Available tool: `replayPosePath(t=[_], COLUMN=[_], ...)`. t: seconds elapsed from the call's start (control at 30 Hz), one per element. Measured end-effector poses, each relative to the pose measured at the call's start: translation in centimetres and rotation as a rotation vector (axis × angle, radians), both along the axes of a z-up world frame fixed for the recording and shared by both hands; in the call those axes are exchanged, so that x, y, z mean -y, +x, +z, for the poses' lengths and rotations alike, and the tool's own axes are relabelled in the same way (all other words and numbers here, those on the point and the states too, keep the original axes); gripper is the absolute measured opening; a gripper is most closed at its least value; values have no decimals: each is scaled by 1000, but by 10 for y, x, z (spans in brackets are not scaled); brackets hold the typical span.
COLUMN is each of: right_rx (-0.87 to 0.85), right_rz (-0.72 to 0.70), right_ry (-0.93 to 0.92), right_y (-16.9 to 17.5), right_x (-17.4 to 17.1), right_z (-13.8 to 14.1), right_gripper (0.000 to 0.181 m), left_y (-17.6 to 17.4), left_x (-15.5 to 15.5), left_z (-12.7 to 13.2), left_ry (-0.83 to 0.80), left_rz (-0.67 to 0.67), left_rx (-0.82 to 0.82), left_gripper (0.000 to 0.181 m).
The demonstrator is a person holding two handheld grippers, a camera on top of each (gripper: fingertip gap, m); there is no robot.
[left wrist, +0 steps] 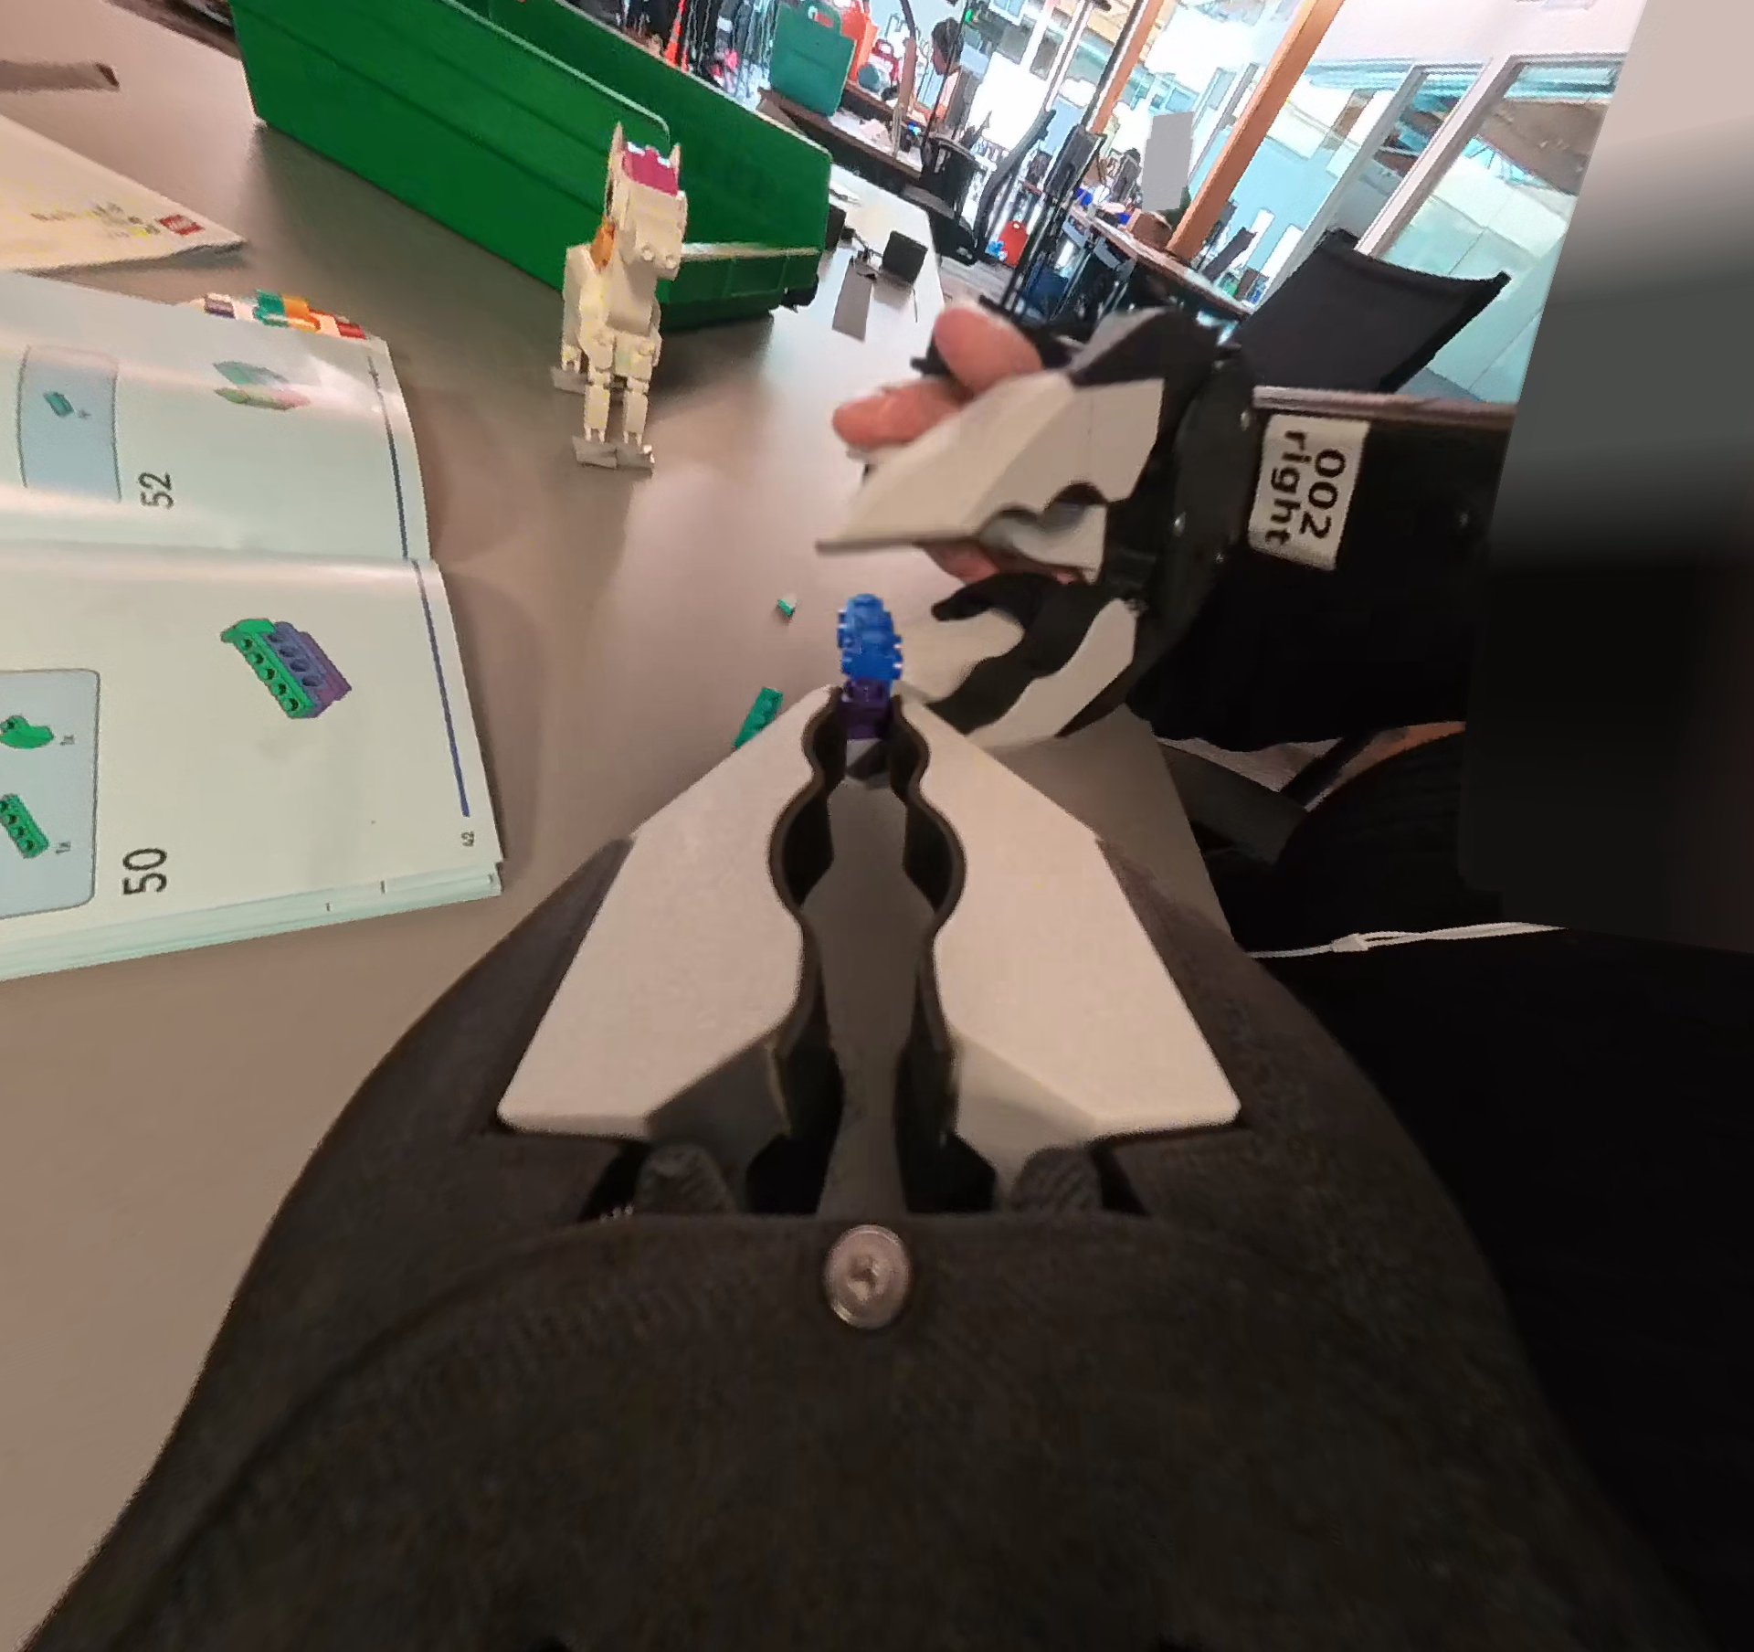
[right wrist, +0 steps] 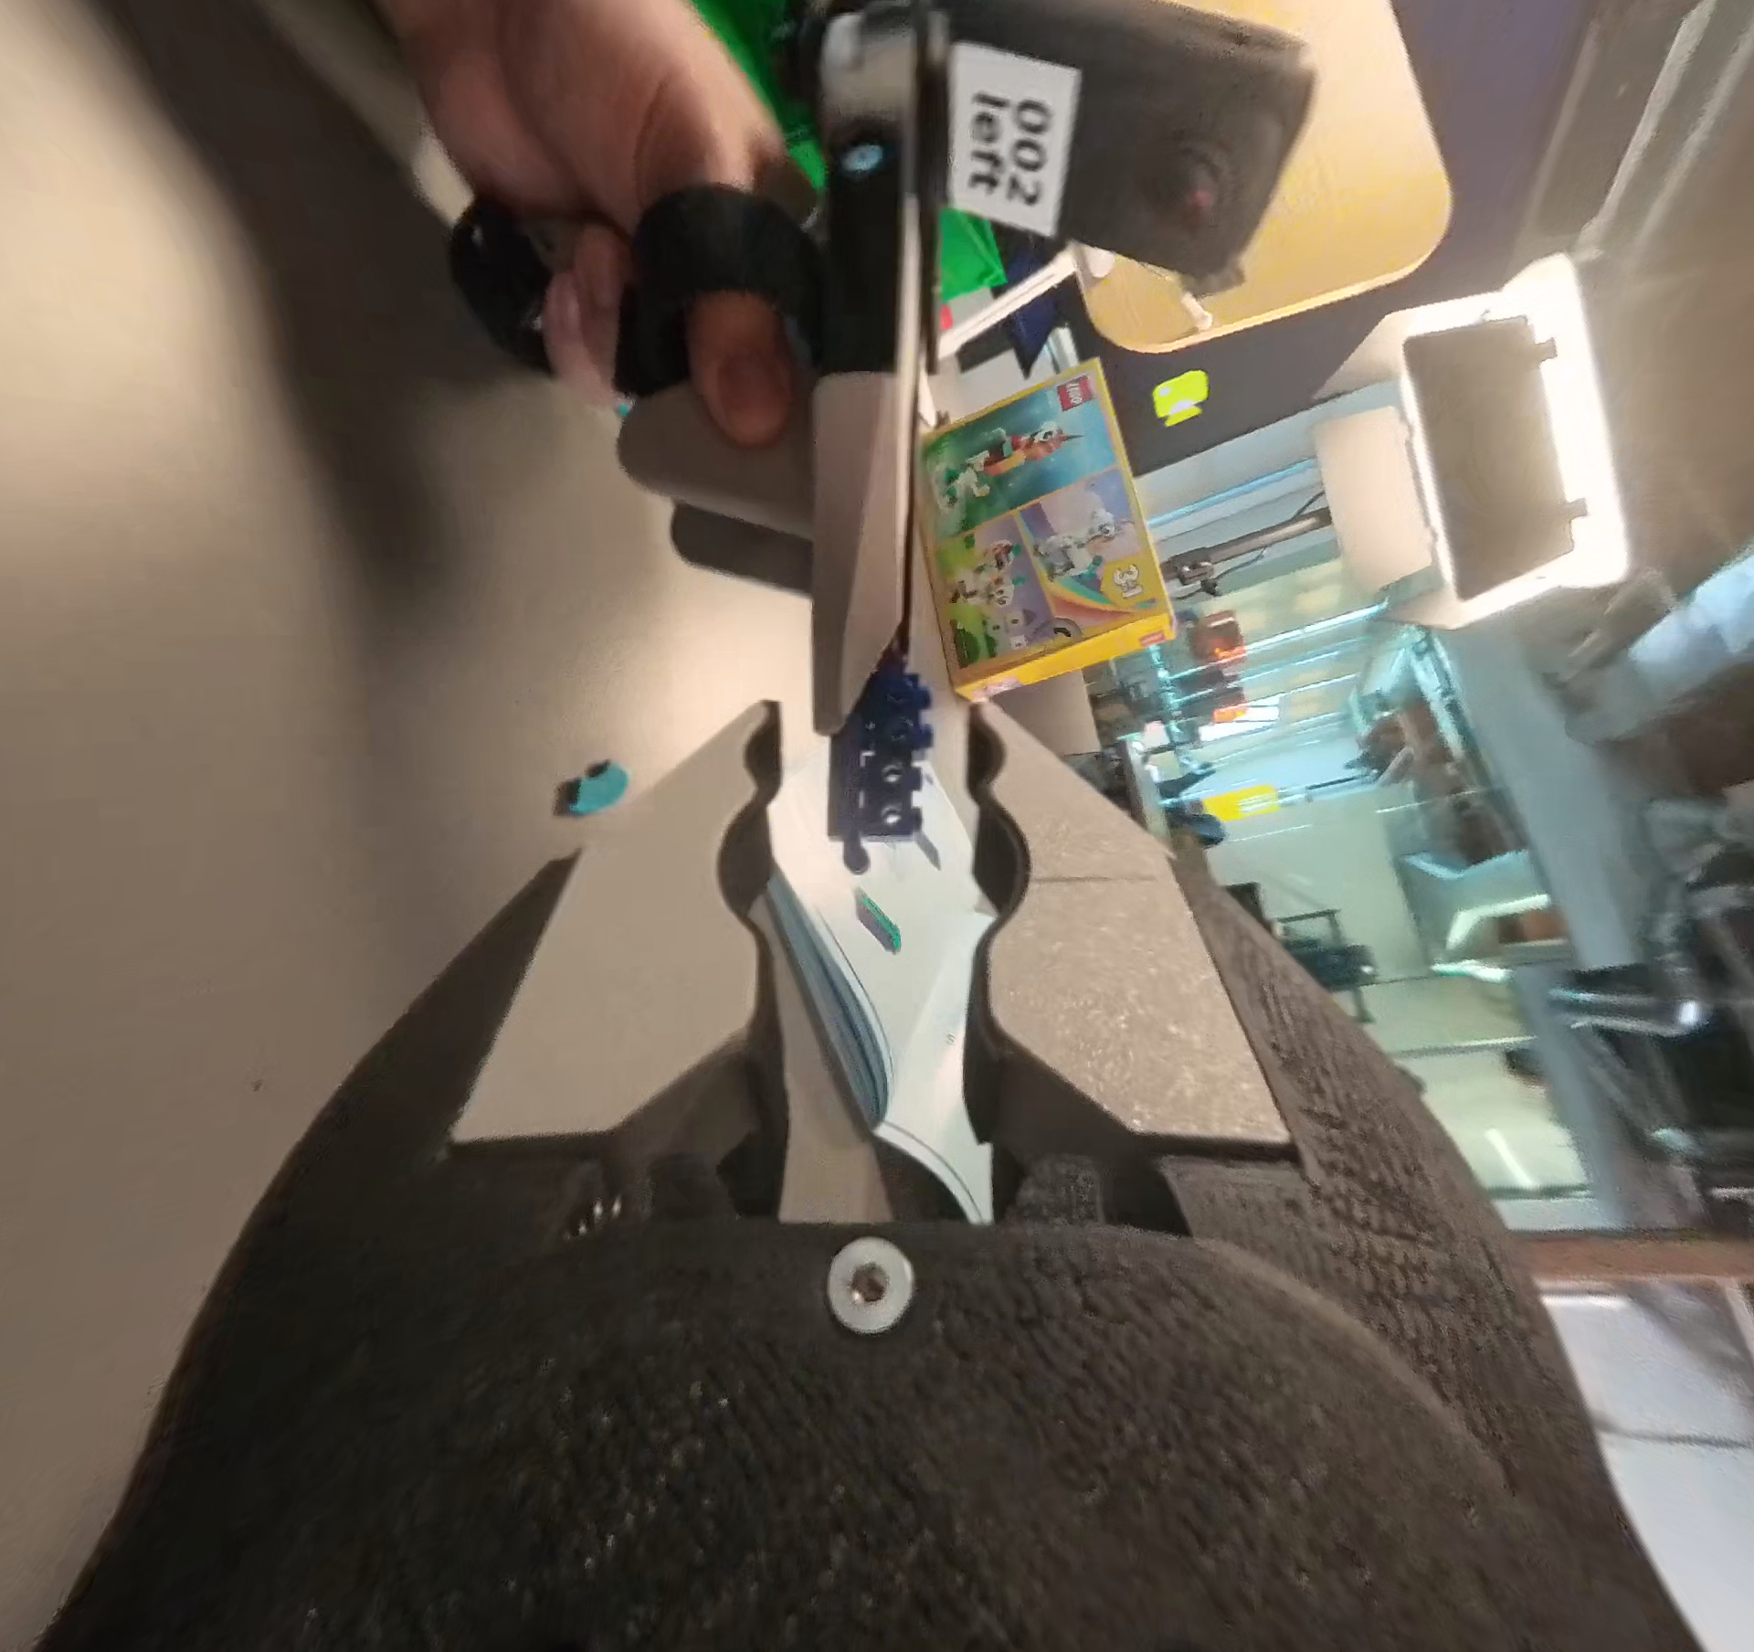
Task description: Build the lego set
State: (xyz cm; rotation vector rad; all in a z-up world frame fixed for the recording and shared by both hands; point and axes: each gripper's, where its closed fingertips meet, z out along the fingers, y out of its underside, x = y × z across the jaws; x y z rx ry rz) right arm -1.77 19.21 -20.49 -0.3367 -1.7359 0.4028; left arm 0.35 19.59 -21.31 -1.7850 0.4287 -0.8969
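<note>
Big open workshop space behind the grey table (left wrist: pixel 494 505), with desks, black office chairs (left wrist: pixel 949 168) and stands all over. Slanted wooden posts (left wrist: pixel 1262 88) run past glass partitions (left wrist: pixel 1481 144), and it's pretty bright from daylight.

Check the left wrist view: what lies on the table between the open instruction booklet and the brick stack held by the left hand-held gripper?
Only a small teal piece beside the fingertips; otherwise bare grey table between booklet and brick stack in the left hand-held gripper.
</note>
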Motion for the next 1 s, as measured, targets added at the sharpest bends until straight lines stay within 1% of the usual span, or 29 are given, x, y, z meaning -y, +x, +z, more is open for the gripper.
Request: replayPosePath(t=[0.03, 0.1, 0.2, 0.27, 0.3, 0.37, 0.43, 0.63, 0.67, 0.77, 0.93, 1.0], right_rx=[-17, -30, -53, -63, -67, -79, -86, -73, -72, -94, -107, -112], right_rz=[-12, -38, -55, -82, -93, -101, -99, -79, -78, -89, -87, -86], right_ry=[-7, 35, 133, 181, 195, 197, 200, 206, 214, 237, 203, 210], right_y=[0, -1, -1, -4, -4, -4, -4, -8, -8, -10, -10, -9], right_x=[-3, -9, -10, -12, -13, -15, -14, -5, -4, -4, -3, -2], right_z=[4, 5, 2, 1, 1, 3, 4, 0, -1, -1, 3, 3], right_gripper=[45, 46, 38, 29, 28, 19, 18, 33, 32, 20, 18, 18], left_y=[-1, -5, -9, -9, -9, -8, -8, -4, -3, -2, -2, 0], left_x=[0, -1, -2, -2, -2, -2, -2, -2, -1, -1, 1, 4], left_z=[2, 6, 9, 9, 8, 7, 8, 3, 3, 2, 7, 8], left_ry=[13, 27, 15, -3, -6, -4, 3, -19, -19, -12, -11, -31], left_rz=[7, 23, 35, 32, 31, 33, 35, 23, 20, 25, 25, 1], left_rx=[0, 17, 61, 91, 93, 80, 69, 54, 48, 25, 14, 38], left_gripper=[8, 7, 7, 7, 7, 8, 8, 7, 7, 7, 8, 15])
